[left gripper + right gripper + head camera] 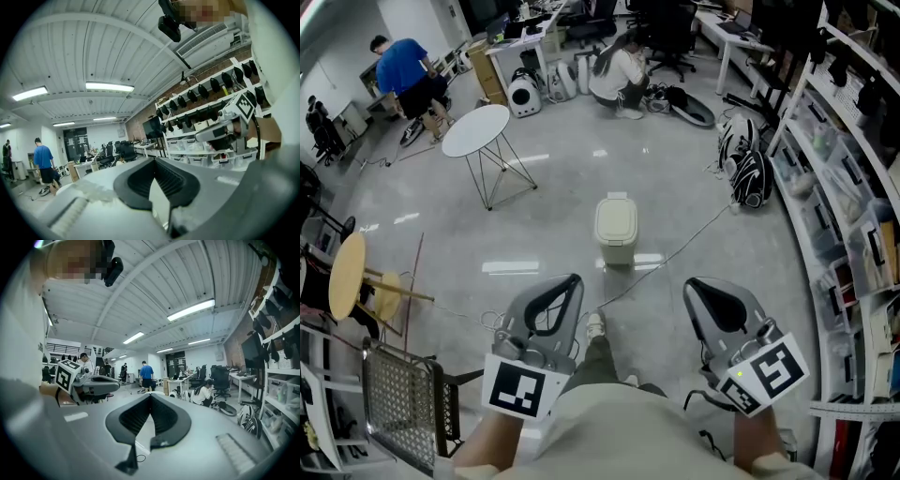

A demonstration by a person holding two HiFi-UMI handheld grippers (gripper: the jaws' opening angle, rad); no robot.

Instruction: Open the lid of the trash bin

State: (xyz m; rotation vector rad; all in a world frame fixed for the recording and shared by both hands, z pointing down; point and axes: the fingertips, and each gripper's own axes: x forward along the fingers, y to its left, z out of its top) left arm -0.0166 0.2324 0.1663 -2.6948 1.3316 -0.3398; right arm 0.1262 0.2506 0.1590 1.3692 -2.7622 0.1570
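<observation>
Trash bin [616, 234], lid [616, 216] down, stood on the floor [675, 178] well ahead of my left gripper [576, 279] and right gripper [690, 284], both clenched empty; a hasty shove could topple it.

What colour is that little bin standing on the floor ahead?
The trash bin is pale cream all over. It shows best in the head view.

Round white table [476, 129], black backpacks [753, 178] (beside the shelves [862, 131])
</observation>
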